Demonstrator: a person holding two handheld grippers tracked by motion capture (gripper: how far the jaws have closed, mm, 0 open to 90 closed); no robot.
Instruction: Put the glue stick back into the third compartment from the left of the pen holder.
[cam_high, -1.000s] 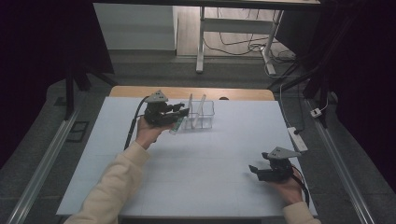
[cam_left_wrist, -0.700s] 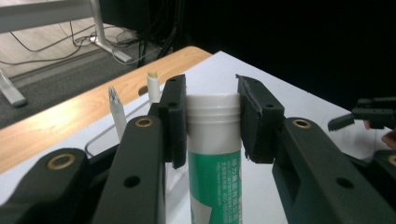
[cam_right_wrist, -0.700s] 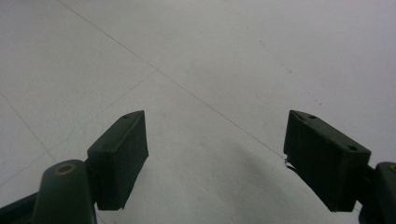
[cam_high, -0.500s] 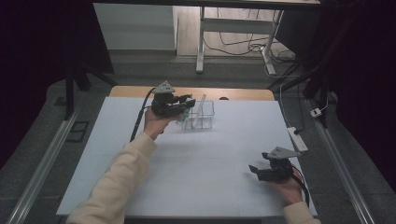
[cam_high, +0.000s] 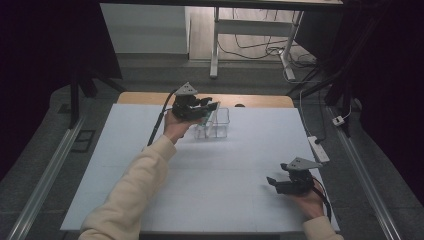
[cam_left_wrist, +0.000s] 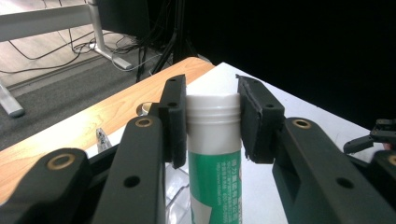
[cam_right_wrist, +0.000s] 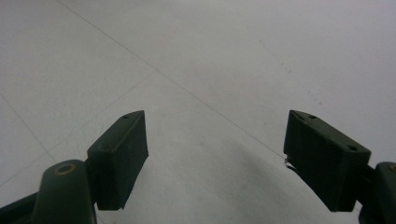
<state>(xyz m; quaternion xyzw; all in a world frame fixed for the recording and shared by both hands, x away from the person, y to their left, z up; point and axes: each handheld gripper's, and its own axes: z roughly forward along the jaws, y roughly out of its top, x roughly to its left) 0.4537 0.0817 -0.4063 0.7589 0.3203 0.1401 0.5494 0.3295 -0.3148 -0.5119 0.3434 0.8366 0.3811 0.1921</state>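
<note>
Over the clear container (cam_high: 214, 125) at the far side of the white table (cam_high: 210, 200), the left gripper (cam_left_wrist: 212, 119) pinches a tube (cam_left_wrist: 215, 163) by its white cap; the tube's lower end is cut off below the frame. Its body is green with small white print, too fine to read. Near the front right, the right gripper (cam_right_wrist: 215, 158) hovers with jaws spread wide, holding nothing.

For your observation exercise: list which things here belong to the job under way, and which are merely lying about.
In the job:
- left tool, shut on the green-and-white tube
- clear organiser box

Lying about:
- right tool, open over the white table
- power strip
</note>
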